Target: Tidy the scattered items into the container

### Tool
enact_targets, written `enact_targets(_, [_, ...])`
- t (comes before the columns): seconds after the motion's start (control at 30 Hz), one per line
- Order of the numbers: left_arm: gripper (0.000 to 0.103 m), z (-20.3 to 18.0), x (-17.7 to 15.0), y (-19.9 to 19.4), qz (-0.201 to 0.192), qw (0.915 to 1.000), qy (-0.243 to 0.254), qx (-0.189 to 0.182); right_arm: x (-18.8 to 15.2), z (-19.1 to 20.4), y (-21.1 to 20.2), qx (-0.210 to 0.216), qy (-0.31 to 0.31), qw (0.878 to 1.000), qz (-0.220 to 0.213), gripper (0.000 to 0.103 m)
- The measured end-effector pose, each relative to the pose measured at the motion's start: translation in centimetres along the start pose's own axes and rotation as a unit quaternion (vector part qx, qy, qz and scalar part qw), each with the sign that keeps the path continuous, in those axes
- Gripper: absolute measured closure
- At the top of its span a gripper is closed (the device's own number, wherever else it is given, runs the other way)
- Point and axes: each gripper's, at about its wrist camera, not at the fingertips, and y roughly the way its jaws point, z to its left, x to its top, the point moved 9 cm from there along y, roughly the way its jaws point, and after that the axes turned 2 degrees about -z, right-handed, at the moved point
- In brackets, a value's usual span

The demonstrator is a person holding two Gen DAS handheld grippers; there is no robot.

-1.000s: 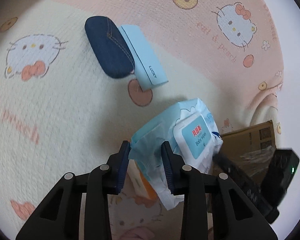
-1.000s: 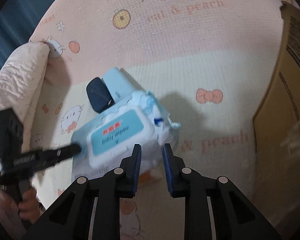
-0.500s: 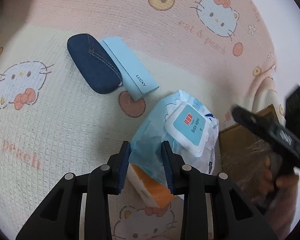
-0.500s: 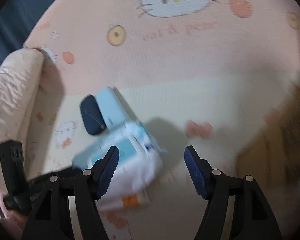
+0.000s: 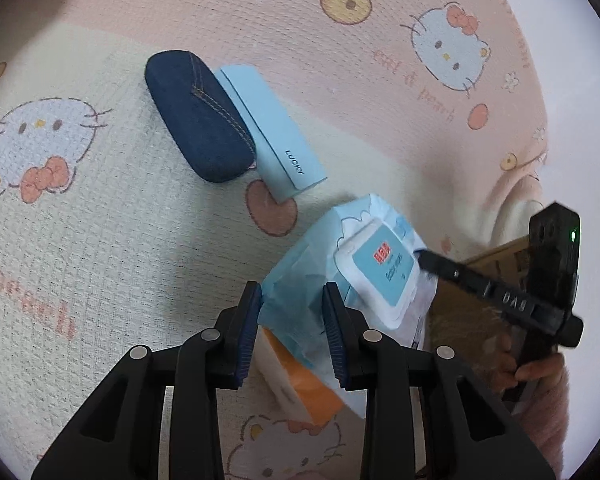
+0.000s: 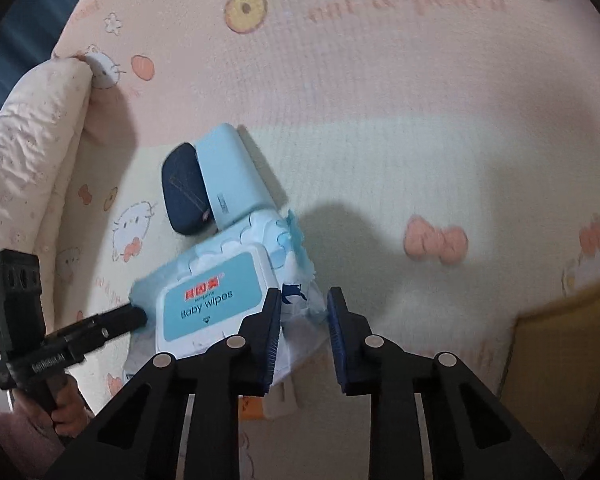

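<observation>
A pale blue baby wipes pack (image 5: 376, 268) with a white lid lies on the Hello Kitty mat. My left gripper (image 5: 292, 320) is shut on the pack's near end; the gripper also shows in the right wrist view (image 6: 136, 314). My right gripper (image 6: 304, 332) has its jaws partly apart around the pack's (image 6: 220, 300) right corner, not clamped. It appears in the left wrist view (image 5: 428, 258) touching the lid's far side. An orange and white pack (image 5: 300, 384) lies under the wipes. A denim case (image 5: 200, 120) and a light blue case (image 5: 272, 132) lie side by side beyond. A cardboard box (image 6: 564, 364) stands at the right.
A rolled pink quilt (image 6: 24, 184) borders the mat on the left in the right wrist view. The box edge (image 5: 500, 252) shows behind the right gripper in the left wrist view. The patterned mat (image 6: 380, 120) stretches beyond the items.
The right gripper opened and pulled away half a second ago, then came back and narrowed its jaws around the pack's corner. The left gripper kept its hold on the wipes pack.
</observation>
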Motion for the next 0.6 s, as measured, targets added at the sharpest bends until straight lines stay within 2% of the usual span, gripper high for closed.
enact_targets(0.13, [0.069,-0.4,-0.1,-0.2,-0.002,0.9998,0.018,0.003,-2.5,1.0,-1.4,-0.017,0.002,1.0,-0.001,0.083])
enact_targets(0.23, [0.069,-0.7,-0.1,-0.5,-0.004,0.9996,0.002,-0.029,-5.2,1.6,-2.5,-0.043,0.002,0.999,-0.002,0.083])
enact_targets(0.3, [0.069,-1.1,-0.3,-0.4,0.004,0.9993,0.015,-0.034,-7.3,1.9,-2.8,-0.056,0.004,0.998,0.004,0.083])
enact_targets(0.43, [0.069,-2.5,-0.4,-0.1,0.011,0.997,0.075,-0.018,-9.6,1.8,-3.3,-0.049,0.04,0.998,-0.004,0.083])
enact_targets(0.53, [0.069,-2.9,-0.4,-0.1,0.017,0.9969,0.075,-0.014,-10.5,1.6,-3.1,-0.04,0.064,0.997,-0.008,0.083])
enact_targets(0.6, [0.066,-2.8,-0.5,-0.3,0.028,0.9976,0.06,-0.019,-10.8,1.8,-3.1,-0.042,0.059,0.997,-0.007,0.083])
